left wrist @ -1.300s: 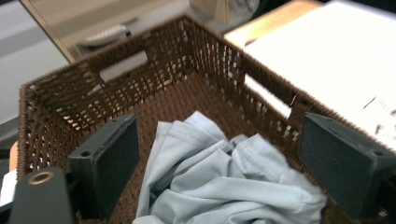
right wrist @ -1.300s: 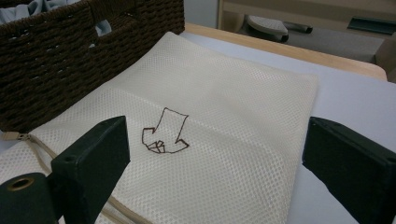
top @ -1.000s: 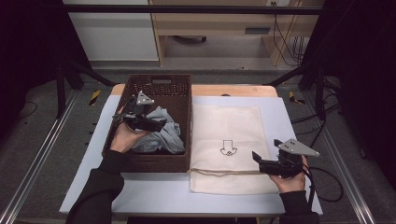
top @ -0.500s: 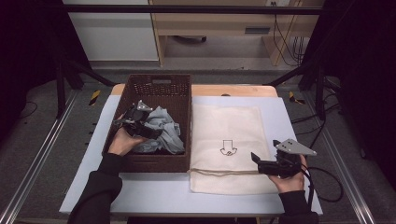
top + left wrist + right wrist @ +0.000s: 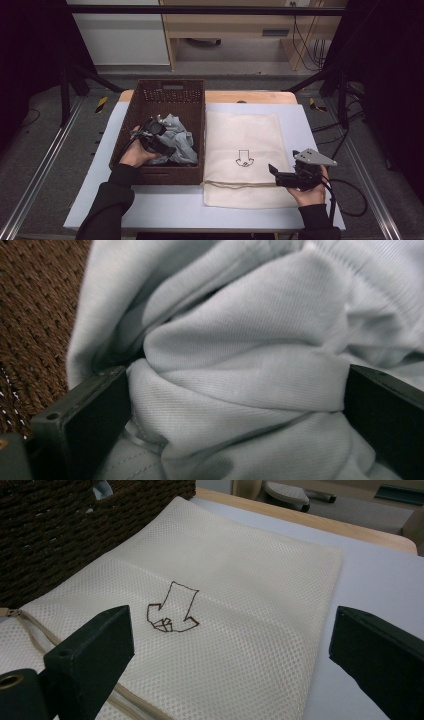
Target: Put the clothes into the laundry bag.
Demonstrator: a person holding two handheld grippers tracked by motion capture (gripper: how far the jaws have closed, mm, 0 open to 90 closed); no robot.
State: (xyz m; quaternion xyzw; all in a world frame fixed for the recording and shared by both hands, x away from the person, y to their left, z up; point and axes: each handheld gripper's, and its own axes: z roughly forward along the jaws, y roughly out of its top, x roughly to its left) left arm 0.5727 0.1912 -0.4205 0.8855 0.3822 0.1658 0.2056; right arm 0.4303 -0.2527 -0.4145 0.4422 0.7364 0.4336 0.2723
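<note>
- The left gripper was down inside the brown wicker basket, which stood on the left half of the worktop.
- In the left gripper view its jaws stood apart, one on either side of a bunched fold of the pale grey garment, pressing into the cloth but not closed on it.
- The garment lay crumpled in the near half of the basket, against the right-hand wall, with the woven basket floor showing just beside it in the left gripper view.
- The person's left hand held that gripper low over the cloth, the dark sleeve crossing the basket's near rim.
- To the right of the basket, touching its side, a cream mesh laundry bag lay flat on the worktop, with a small arrow mark drawn on it and a zip running along its near end.
- The right gripper was held over the near right corner of the bag, its jaws wide open and holding nothing.
- Its cable looped off over the worktop's right edge.
</note>
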